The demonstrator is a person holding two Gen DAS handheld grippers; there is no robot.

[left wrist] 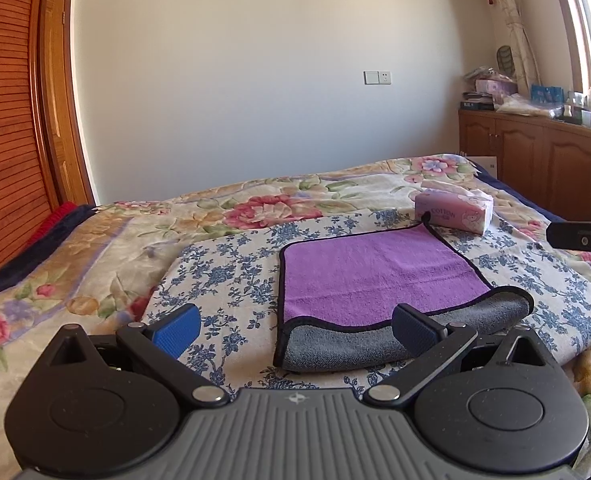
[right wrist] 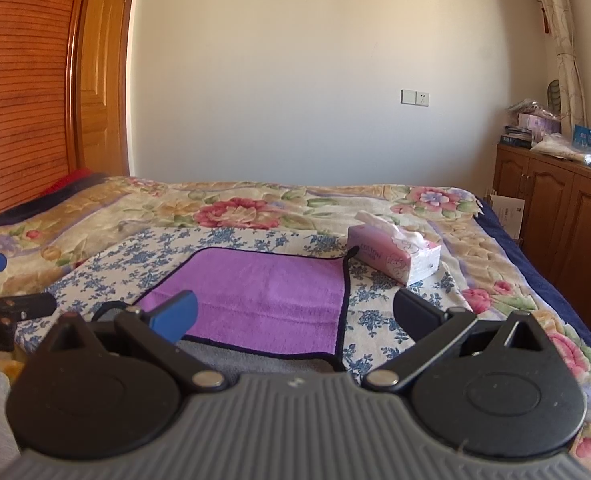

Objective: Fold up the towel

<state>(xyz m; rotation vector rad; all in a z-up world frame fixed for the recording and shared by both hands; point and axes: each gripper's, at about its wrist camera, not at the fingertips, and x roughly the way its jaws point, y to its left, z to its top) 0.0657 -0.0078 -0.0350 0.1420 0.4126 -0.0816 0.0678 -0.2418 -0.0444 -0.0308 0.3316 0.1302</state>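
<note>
A purple towel (left wrist: 371, 272) with a black hem and grey underside lies on a blue-flowered pad (left wrist: 231, 276) on the bed. Its near edge is folded over, showing a grey strip (left wrist: 375, 344). My left gripper (left wrist: 295, 328) is open and empty, just above the towel's near left corner. In the right wrist view the towel (right wrist: 263, 296) lies ahead, with the grey fold (right wrist: 255, 360) close under the body. My right gripper (right wrist: 295, 316) is open and empty over the towel's near right part. Part of each gripper shows at the edge of the other's view.
A pink tissue box (left wrist: 453, 208) stands on the pad by the towel's far right corner, also in the right wrist view (right wrist: 393, 254). A flowered blanket (left wrist: 95, 248) covers the bed. A wooden cabinet (left wrist: 543, 152) stands right, a wooden wardrobe (left wrist: 3, 140) left.
</note>
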